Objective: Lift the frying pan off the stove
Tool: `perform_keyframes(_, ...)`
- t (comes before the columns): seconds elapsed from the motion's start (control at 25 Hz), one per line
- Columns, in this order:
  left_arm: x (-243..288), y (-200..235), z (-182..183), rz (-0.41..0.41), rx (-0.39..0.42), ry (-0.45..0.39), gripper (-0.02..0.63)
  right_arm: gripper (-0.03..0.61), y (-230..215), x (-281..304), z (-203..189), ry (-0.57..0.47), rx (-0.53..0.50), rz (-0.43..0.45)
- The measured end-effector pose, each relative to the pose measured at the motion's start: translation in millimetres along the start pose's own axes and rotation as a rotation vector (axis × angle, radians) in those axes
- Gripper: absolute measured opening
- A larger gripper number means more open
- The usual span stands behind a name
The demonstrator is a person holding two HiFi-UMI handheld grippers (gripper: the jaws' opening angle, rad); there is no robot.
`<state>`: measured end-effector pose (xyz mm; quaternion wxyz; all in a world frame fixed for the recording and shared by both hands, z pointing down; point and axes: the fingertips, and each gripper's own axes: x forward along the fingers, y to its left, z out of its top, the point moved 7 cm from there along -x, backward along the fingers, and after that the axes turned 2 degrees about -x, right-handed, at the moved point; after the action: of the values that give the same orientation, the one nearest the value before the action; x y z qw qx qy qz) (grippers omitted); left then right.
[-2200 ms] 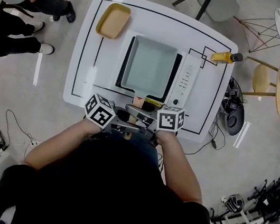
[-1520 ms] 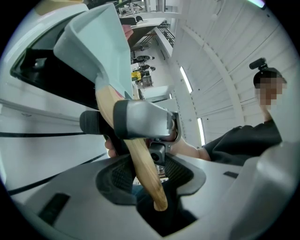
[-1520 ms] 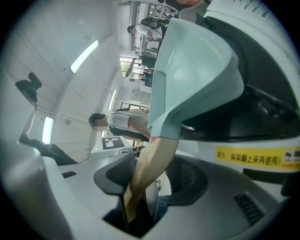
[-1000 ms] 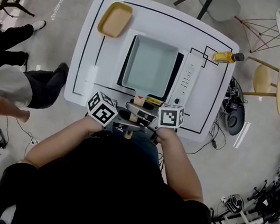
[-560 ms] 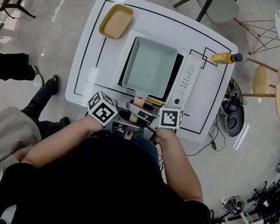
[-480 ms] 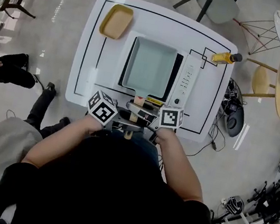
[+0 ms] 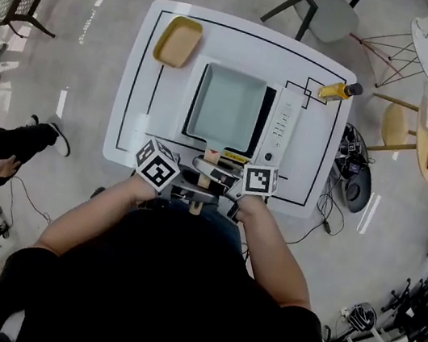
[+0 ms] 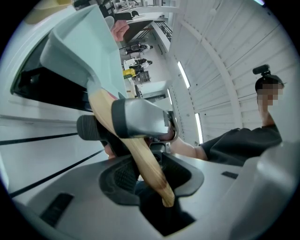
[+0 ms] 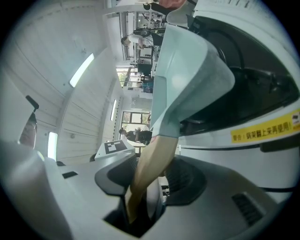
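A square pale green frying pan [image 7: 227, 105] sits over the black top of a white stove [image 7: 283, 125], its wooden handle [image 7: 208, 165] pointing at me. Both grippers meet on that handle at the table's near edge. My left gripper [image 7: 186, 190] has the handle's end [image 8: 140, 154] between its jaws, which are opening slightly; the wood still lies against a pad. My right gripper [image 7: 217, 179] is shut on the handle [image 9: 152, 164] closer to the pan [image 9: 187, 79]. In the left gripper view the right gripper's grey jaw crosses the handle.
A yellow tray [image 7: 177, 41] lies at the far left of the white table [image 7: 139, 128]. A yellow bottle [image 7: 335, 90] lies at the far right corner. A chair [image 7: 325, 5] stands behind the table, a stool [image 7: 398, 125] to the right, and people's legs [image 7: 5, 146] are at the left.
The people at the left have walked away downwards. The head view has shifted a little. Pan, handle and both grippers keep their places.
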<state>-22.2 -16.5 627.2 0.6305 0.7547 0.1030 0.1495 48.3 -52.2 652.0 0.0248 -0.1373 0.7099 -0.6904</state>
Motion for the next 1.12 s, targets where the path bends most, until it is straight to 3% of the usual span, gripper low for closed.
perform_keyframes(0.36, 0, -13, 8, -0.005, 0.03, 0.02, 0.153, 0.189, 13, -6, 6, -0.023, 0.008, 0.004)
perform_keyframes(1.12, 0, -48, 31, -0.005, 0.133, 0.022, 0.155, 0.189, 54, -17, 26, -0.013, -0.093, -0.017)
